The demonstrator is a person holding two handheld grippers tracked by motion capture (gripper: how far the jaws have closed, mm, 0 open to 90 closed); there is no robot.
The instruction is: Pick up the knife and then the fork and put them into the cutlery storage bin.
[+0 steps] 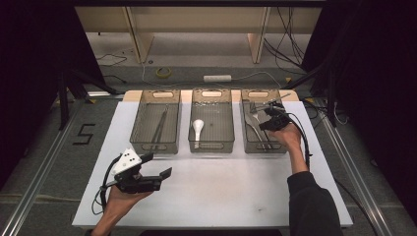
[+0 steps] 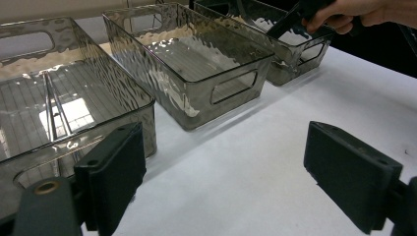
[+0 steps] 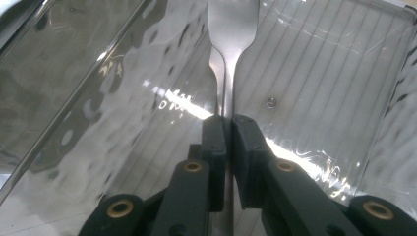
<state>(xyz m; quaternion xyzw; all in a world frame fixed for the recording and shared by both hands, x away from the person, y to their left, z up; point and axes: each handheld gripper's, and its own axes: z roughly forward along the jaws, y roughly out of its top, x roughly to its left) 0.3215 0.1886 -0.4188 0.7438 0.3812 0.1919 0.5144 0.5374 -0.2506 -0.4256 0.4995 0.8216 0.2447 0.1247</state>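
Inspector: Right gripper (image 3: 227, 120) is clamped on the handle of a metal fork (image 3: 231, 29); the jaws stand nearly together with the handle pinched between the pads.

Clerk: And where is the fork?

Inspector: Inside the right-hand bin (image 1: 278, 142), at about two o'clock on the white board (image 1: 221, 191). In the right gripper view the handle runs straight toward twelve o'clock, widening near the top edge. Whether it touches the bin floor I cannot tell.

Clerk: Left gripper?

Inspector: Left gripper (image 1: 158, 164) hangs above the board at about eight o'clock, jaws wide apart, nothing between them.

Clerk: Other contents?

Inspector: Middle bin (image 1: 211, 145) holds a white spoon (image 1: 197, 129). Left-hand bin (image 1: 147, 145) holds long metal tongs (image 1: 160, 129).
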